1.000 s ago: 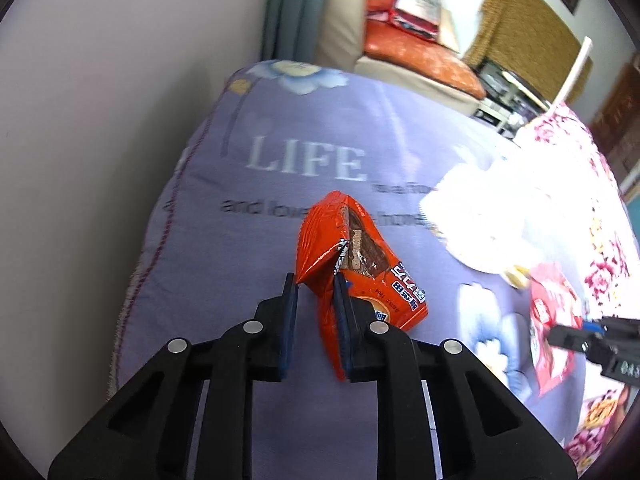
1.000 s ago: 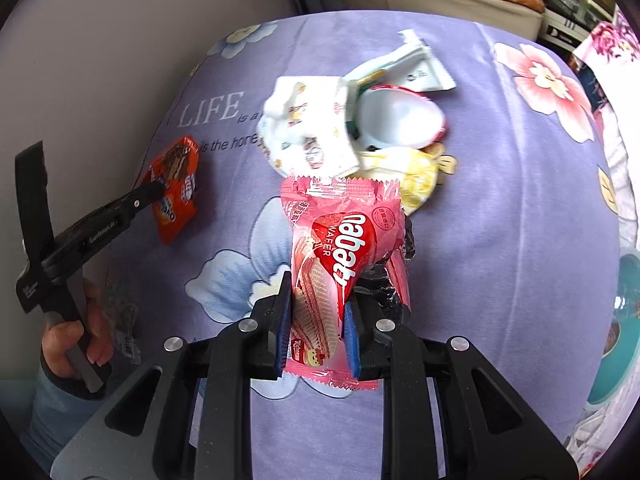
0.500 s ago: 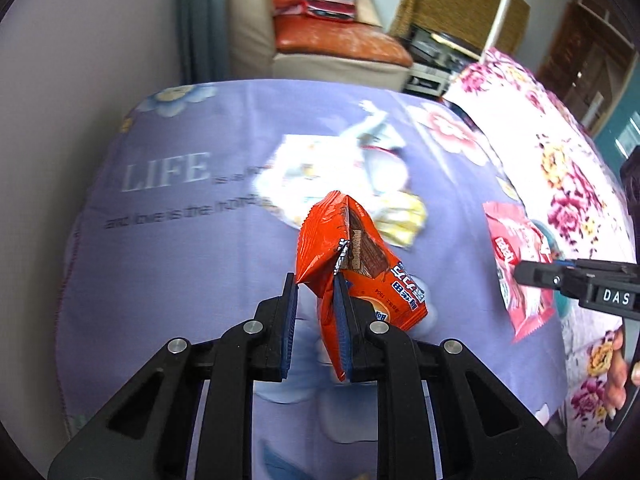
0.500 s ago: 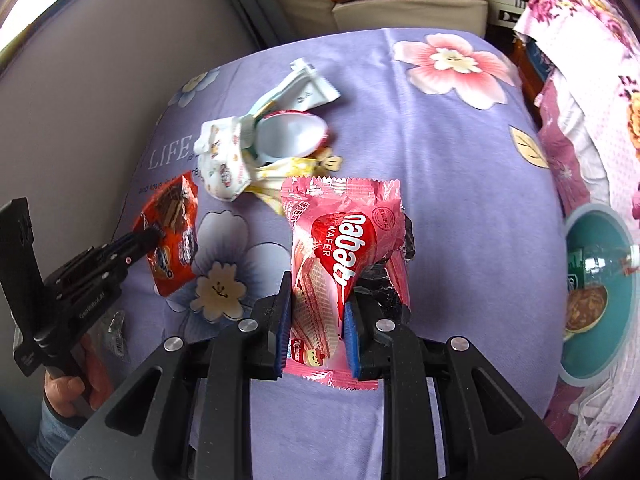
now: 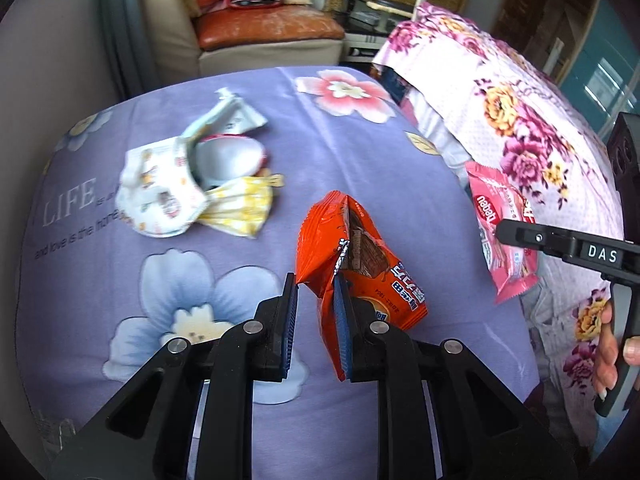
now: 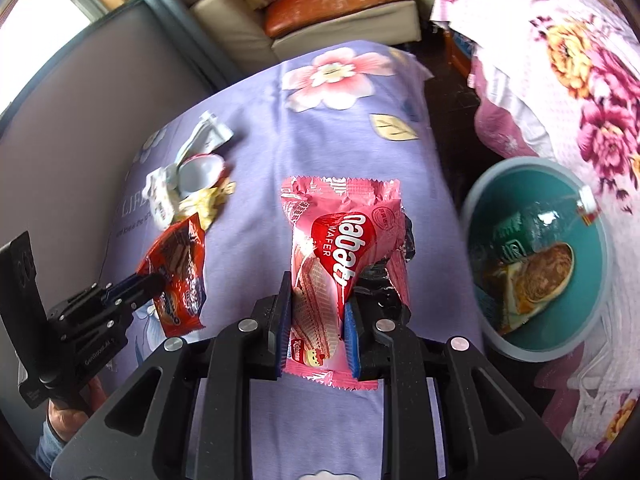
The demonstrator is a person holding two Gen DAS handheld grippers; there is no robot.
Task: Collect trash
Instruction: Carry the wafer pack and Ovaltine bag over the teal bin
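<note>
My left gripper point(image 5: 314, 300) is shut on an orange snack wrapper point(image 5: 352, 256) and holds it above the purple flowered bedspread point(image 5: 352, 160). My right gripper point(image 6: 318, 308) is shut on a pink wafer wrapper point(image 6: 340, 240), also held above the bedspread point(image 6: 260, 128). The pink wrapper shows at the right of the left wrist view point(image 5: 500, 224), the orange one at the left of the right wrist view point(image 6: 180, 268). A pile of white and yellow wrappers point(image 5: 192, 184) lies on the bedspread, far left. A teal bin point(image 6: 600, 216) with trash inside stands to the right.
A pink flowered quilt point(image 5: 520, 92) lies to the right of the bedspread. A beige couch with an orange cushion point(image 5: 264, 32) stands beyond the bed. A wall point(image 6: 100, 92) runs along the left side.
Both grippers have swung to the right with their wrappers still held. The teal bin has come further into the right wrist view, and the pile of wrappers has slid left.
</note>
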